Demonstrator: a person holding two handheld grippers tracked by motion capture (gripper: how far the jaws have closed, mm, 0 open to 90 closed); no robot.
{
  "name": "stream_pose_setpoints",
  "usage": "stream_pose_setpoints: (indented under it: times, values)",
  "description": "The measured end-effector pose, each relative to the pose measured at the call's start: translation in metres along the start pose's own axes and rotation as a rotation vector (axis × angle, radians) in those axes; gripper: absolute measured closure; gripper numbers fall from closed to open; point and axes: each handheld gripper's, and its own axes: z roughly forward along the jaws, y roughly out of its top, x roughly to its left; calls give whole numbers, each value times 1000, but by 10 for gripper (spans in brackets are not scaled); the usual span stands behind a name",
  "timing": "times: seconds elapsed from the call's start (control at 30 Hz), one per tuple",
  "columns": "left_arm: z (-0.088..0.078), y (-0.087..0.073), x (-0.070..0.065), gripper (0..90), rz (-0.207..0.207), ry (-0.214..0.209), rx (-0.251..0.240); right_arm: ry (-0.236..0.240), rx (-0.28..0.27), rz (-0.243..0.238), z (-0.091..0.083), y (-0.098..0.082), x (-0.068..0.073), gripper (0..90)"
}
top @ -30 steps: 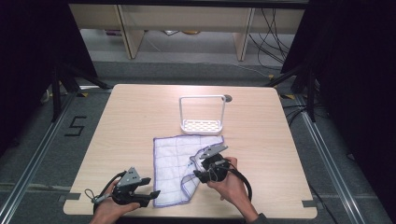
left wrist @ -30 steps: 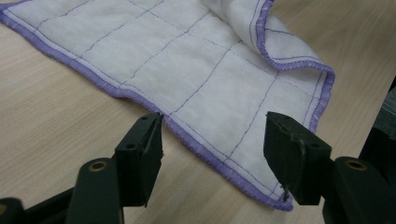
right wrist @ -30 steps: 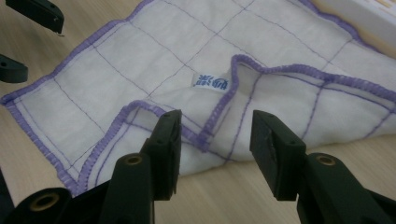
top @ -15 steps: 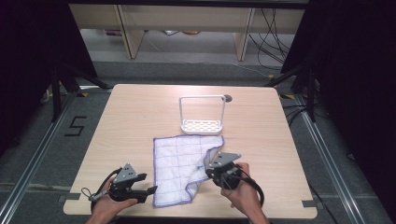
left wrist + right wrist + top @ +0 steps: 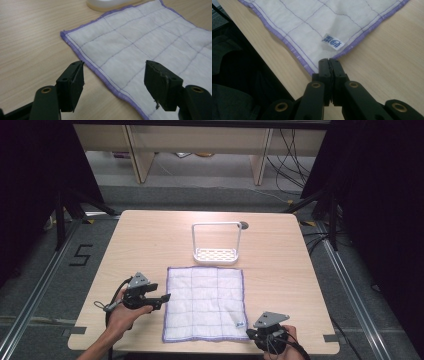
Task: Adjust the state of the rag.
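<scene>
DONE: cloth [image 5: 205, 302] spread flat on desk [image 5: 150, 240] | NOW: right hand-held gripper [image 5: 329, 65] clenched on its near corner, left hand-held gripper [image 5: 113, 80] released beside edge | LEFT: probably folding

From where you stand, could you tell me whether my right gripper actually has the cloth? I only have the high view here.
Observer: Yes. In the right gripper view the right gripper is shut on the near right corner of the cloth, where the purple hems meet.
Operator: Thank you. Is the little tag caught in the jaws too?
Observer: No, the blue-printed tag lies flat on the cloth, just clear of the jaws.
Operator: And has the left gripper taken hold of anything?
Observer: No. The left gripper is open, its jaws standing either side of the cloth's purple hem without pressing it.
</scene>
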Motion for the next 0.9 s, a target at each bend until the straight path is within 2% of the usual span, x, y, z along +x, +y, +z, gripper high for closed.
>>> stream_pose_setpoints:
  times: [0.03,0.07,0.1,0.13,0.17,0.2,0.27,0.3,0.37,0.47,0.53,0.63,0.67,0.7,0.73,0.77,0.8,0.83,0.87,0.9]
  values:
    - [2,2,2,318,-9,3,-6,2,3,8,0,-2,-1,895]
    - [2,4,3,317,-15,9,-9,5,3,38,0,-5,0,895]
    - [4,7,5,316,-9,5,-5,-2,-13,20,1,-7,-3,893]
    - [4,7,5,316,-9,5,-5,6,0,33,-1,-8,-5,872]
    - [8,11,5,315,-24,6,-14,11,-3,63,0,-8,-6,808]
    - [8,13,8,313,-6,7,-3,2,-16,69,1,-9,-8,747]
    - [10,16,10,313,-2,18,2,-6,-26,71,-1,-6,-12,648]
    - [11,18,13,313,3,24,9,-18,-23,100,-4,-5,-12,636]
    - [17,22,16,313,-9,30,6,-27,-42,97,-5,-2,-14,611]
    - [25,27,22,313,-7,44,16,-60,-98,79,-7,11,-27,553]
    - [33,32,26,314,0,63,23,-66,-99,92,-7,21,-35,539]
    - [38,35,29,314,-11,60,29,-80,-118,92,-3,30,-43,530]
    - [43,37,31,317,2,77,40,-88,-129,82,1,41,-51,524]
    - [43,37,31,318,2,77,40,-88,-129,82,1,41,-51,524]
    - [47,39,35,320,24,84,52,-96,-146,90,5,53,-59,516]
    - [47,39,35,320,24,84,52,-96,-146,90,5,53,-59,516]
    - [52,41,38,320,-6,75,45,-108,-151,93,10,65,-68,507]
    - [52,41,38,322,-6,75,45,-108,-151,93,10,65,-68,507]
    - [53,42,40,327,-4,80,42,-127,-156,87,18,77,-78,507]
    - [54,42,41,327,11,81,54,-127,-156,87,18,77,-78,507]
